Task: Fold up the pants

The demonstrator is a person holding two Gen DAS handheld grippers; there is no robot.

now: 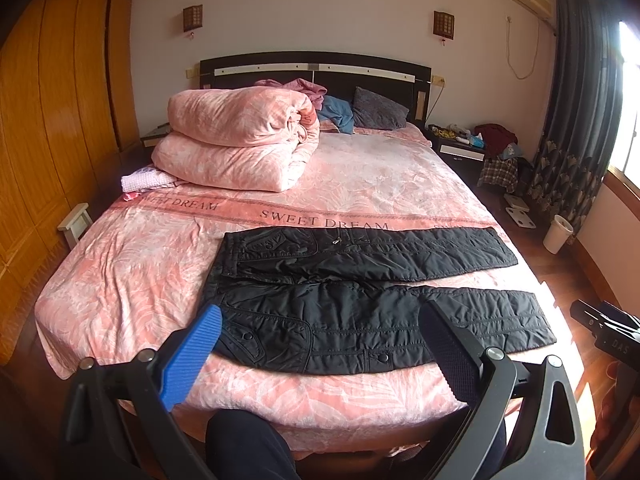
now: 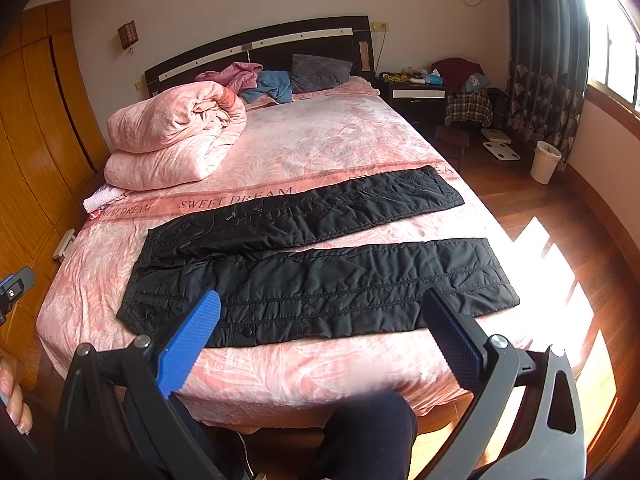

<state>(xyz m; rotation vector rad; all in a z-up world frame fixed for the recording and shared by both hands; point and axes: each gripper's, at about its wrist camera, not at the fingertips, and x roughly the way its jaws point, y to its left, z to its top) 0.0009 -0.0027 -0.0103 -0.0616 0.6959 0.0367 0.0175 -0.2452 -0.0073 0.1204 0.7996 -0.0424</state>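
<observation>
Black quilted pants lie flat across the foot of the bed, waist to the left, both legs stretched right and spread apart; they also show in the right wrist view. My left gripper is open and empty, held above the bed's near edge in front of the waist and near leg. My right gripper is open and empty, held in front of the near leg. Neither touches the pants. Part of the right gripper shows at the right edge of the left wrist view.
The bed has a pink sheet. A folded pink quilt sits at its far left, pillows and clothes at the headboard. A wooden wardrobe stands left. A nightstand, white bin and curtain are right. My legs are below.
</observation>
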